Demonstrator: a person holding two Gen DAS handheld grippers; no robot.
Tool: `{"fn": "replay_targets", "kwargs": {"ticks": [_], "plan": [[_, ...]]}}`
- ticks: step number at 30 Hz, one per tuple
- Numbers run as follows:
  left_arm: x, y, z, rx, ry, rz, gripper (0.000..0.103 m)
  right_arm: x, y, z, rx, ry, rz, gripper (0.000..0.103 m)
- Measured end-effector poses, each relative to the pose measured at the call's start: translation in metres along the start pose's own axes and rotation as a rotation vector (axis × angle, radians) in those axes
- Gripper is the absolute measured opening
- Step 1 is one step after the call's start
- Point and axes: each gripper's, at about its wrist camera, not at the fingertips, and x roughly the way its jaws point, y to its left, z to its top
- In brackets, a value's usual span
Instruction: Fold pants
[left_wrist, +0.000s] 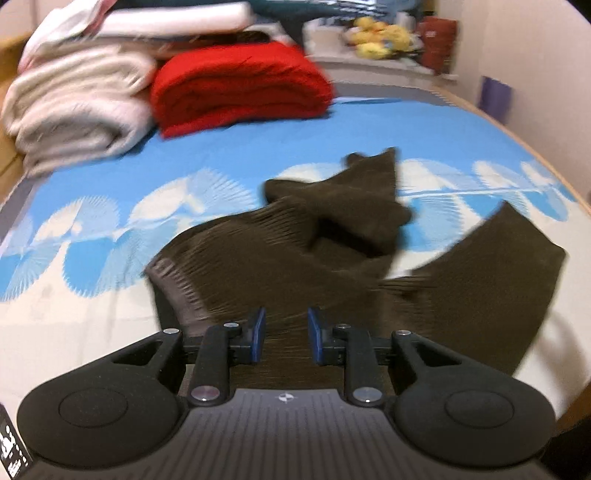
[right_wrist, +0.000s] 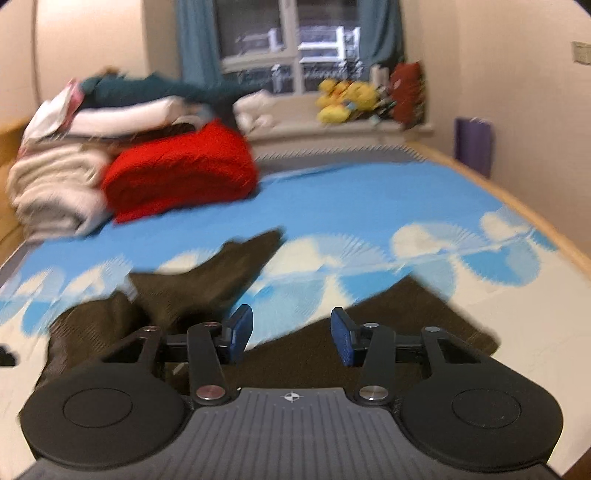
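Dark brown pants (left_wrist: 280, 251) lie crumpled on a bed with a blue and white sheet (left_wrist: 369, 125). One leg is bunched up in the middle, the other (left_wrist: 495, 273) stretches out to the right. My left gripper (left_wrist: 286, 338) is open, its blue pads just above the waistband end of the pants. In the right wrist view the pants (right_wrist: 207, 288) lie left and the straight leg (right_wrist: 406, 325) lies under my right gripper (right_wrist: 291, 332), which is open and holds nothing.
A folded red blanket (left_wrist: 240, 85) and a stack of beige and white bedding (left_wrist: 74, 107) sit at the far left of the bed. Yellow plush toys (right_wrist: 347, 98) lie on the window sill. The wooden bed edge (right_wrist: 517, 206) runs along the right.
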Motion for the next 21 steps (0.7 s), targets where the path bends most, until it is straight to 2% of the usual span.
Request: {"fn": "replay_targets", "kwargs": {"ticks": [2,3,4,6,10,11,12,16,17,21], "plan": [[0.021,0.026,-0.007,-0.080,0.064,0.020,0.028,0.023,-0.032,0.007,0.029,0.019,-0.060,0.048],[0.035,0.040,-0.010,-0.140,0.145,0.033,0.028,0.037,-0.052,0.009,0.053,0.037,-0.104,0.048],[0.042,0.049,-0.011,-0.180,0.181,0.038,0.028,0.050,-0.070,0.008,0.075,0.062,-0.155,0.048],[0.050,0.059,-0.011,-0.202,0.197,0.027,0.028,0.077,-0.112,0.005,0.170,0.128,-0.247,0.051],[0.071,0.069,-0.009,-0.205,0.253,0.039,0.032,0.122,-0.196,-0.023,0.452,0.261,-0.363,0.052],[0.076,0.074,-0.012,-0.213,0.256,0.042,0.038,0.132,-0.214,-0.033,0.507,0.295,-0.385,0.052],[0.081,0.079,-0.012,-0.229,0.263,0.050,0.047,0.141,-0.227,-0.043,0.553,0.322,-0.395,0.052],[0.109,0.100,-0.013,-0.295,0.320,0.081,0.069,0.172,-0.252,-0.076,0.641,0.406,-0.364,0.058],[0.115,0.103,-0.014,-0.303,0.338,0.086,0.074,0.176,-0.254,-0.082,0.653,0.394,-0.372,0.058],[0.143,0.108,-0.019,-0.301,0.408,0.100,0.082,0.201,-0.253,-0.089,0.695,0.400,-0.332,0.067]]}}
